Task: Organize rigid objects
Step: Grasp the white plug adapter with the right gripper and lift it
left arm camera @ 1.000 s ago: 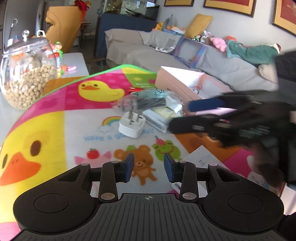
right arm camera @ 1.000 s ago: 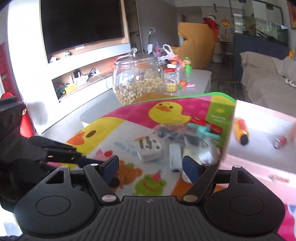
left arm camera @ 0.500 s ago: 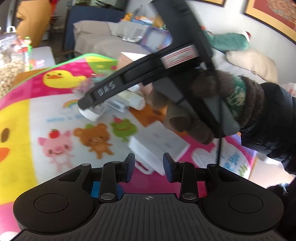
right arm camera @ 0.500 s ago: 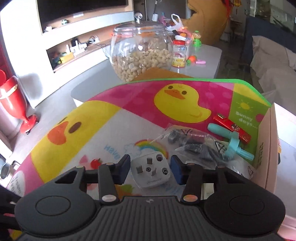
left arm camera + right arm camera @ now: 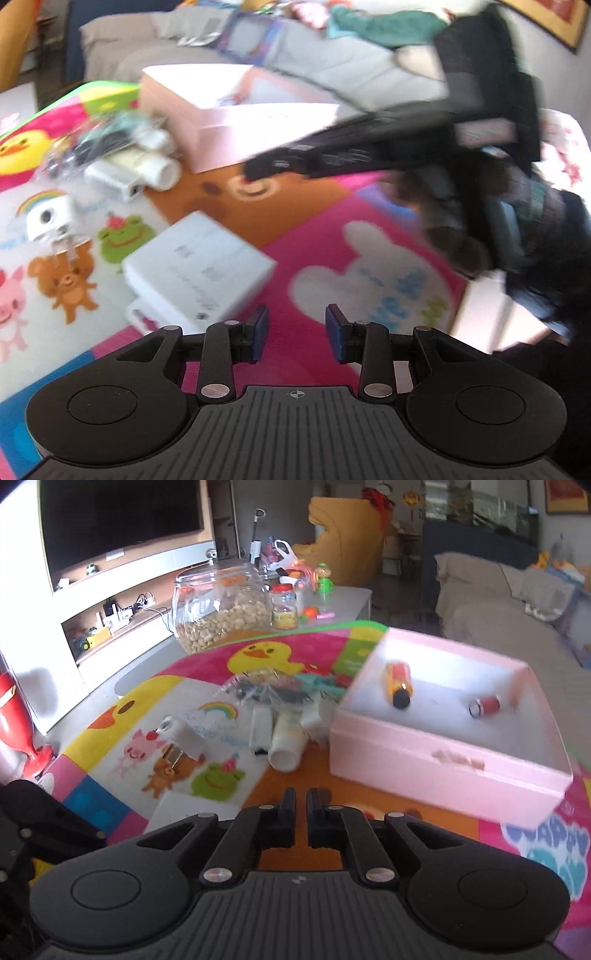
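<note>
Covering the table, a cartoon play mat.

A bright cartoon play mat with ducks, a bear, a frog and a pig printed on it covers the surface that bears everything. On it stands an open pink box, near the mat's far right side. Just left of the box lies a small heap: a clear plastic bag of dark parts, a white tube and a slim white adapter side by side. Further left a white plug lies on its side, prongs showing. A flat white box lies nearer, by the frog. Beyond the mat, a glass jar of nuts stands on a grey table
</note>
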Available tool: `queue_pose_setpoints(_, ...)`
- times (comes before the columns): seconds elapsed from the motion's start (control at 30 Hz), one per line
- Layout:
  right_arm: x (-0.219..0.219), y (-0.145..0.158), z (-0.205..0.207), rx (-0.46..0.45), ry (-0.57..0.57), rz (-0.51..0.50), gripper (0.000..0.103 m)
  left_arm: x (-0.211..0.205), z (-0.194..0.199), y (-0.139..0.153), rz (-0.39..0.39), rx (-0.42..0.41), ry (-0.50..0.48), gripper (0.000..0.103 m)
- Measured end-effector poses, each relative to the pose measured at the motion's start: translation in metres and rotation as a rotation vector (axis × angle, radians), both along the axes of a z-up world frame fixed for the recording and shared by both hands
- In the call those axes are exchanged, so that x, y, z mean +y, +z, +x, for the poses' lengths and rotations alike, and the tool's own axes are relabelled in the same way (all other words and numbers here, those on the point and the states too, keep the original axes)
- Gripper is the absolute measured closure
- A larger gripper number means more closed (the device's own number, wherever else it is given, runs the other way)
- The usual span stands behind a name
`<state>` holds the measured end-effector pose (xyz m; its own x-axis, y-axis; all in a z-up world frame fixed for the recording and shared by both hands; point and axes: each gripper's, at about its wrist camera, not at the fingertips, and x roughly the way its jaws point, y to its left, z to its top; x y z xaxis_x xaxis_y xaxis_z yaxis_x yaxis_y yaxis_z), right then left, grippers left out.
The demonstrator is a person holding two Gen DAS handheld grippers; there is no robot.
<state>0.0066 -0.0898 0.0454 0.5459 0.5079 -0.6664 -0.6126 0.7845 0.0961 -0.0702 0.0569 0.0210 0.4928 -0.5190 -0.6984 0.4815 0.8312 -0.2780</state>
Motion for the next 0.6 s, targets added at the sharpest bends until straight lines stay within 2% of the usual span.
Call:
queue_pose_setpoints(0.03,-0.001,-0.002,0.000,-0.003,-0.002,-0.003,0.095,0.004,-0.001,0.001,-0.011,0.005,0.019,0.073)
queue_pose_setpoints(0.23,0.016,-0.011,0.011,0.023,0.023,0.021,0.090,0.041,0.005,0.004,0.037,0.008,0.205,0.073)
queue_pose_setpoints(0.37,0.040,-0.012,0.026,0.061,0.036,0.047,0.089,0.071,0.007,0.006,0.025,0.006,0.346,0.073)
queue_pose_setpoints(0.47,0.059,-0.005,0.028,0.067,0.080,0.074,0.087,0.088,0.006,0.007,0.009,0.008,0.400,0.073)
queue_pose_setpoints(0.5,0.067,-0.001,0.025,0.053,0.110,0.087,0.082,0.091,0.006,0.007,0.005,0.007,0.400,0.073)
queue_pose_setpoints(0.53,0.074,0.003,0.023,0.035,0.134,0.093,0.064,0.092,0.005,0.007,0.003,0.005,0.395,0.073)
queue_pose_setpoints(0.57,0.082,0.006,0.020,0.015,0.157,0.096,0.041,0.093,0.003,0.007,0.003,0.004,0.387,0.073)
queue_pose_setpoints(0.6,0.092,0.008,0.020,-0.002,0.181,0.096,0.030,0.093,0.002,0.007,0.003,0.003,0.379,0.073)
